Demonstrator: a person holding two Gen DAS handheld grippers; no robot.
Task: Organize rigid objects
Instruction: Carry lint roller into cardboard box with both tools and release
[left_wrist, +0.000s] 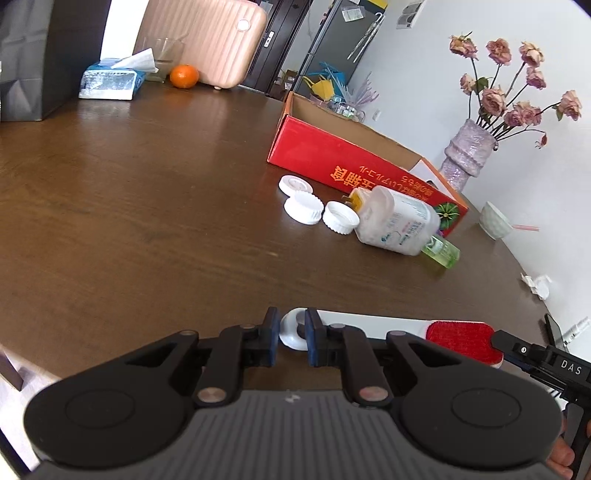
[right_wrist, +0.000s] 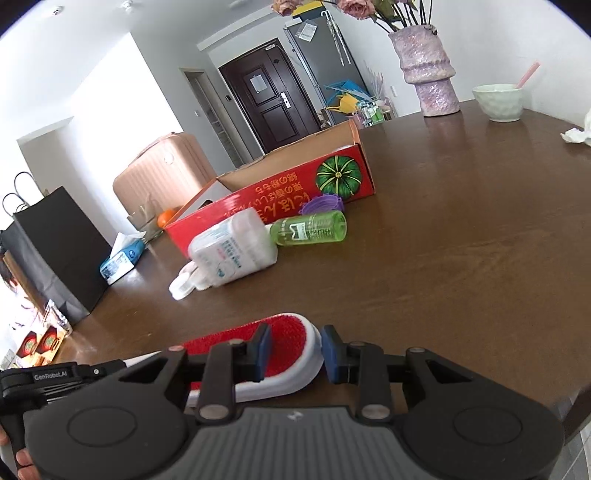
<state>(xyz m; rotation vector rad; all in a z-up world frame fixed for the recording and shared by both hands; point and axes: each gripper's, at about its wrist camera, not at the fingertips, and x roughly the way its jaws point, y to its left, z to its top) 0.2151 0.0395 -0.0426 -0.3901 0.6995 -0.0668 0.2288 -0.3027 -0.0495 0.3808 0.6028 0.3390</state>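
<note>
Bright room, white walls (right_wrist: 110, 66), dark front door (right_wrist: 269, 99), grey fridge (right_wrist: 325, 62), pink suitcase (left_wrist: 207, 40) behind the brown table (left_wrist: 147, 184).

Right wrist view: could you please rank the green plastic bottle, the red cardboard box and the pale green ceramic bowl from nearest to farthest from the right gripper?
1. Green plastic bottle, lying mid-table.
2. Red cardboard box, just behind it.
3. Pale green ceramic bowl, far right edge.
</note>
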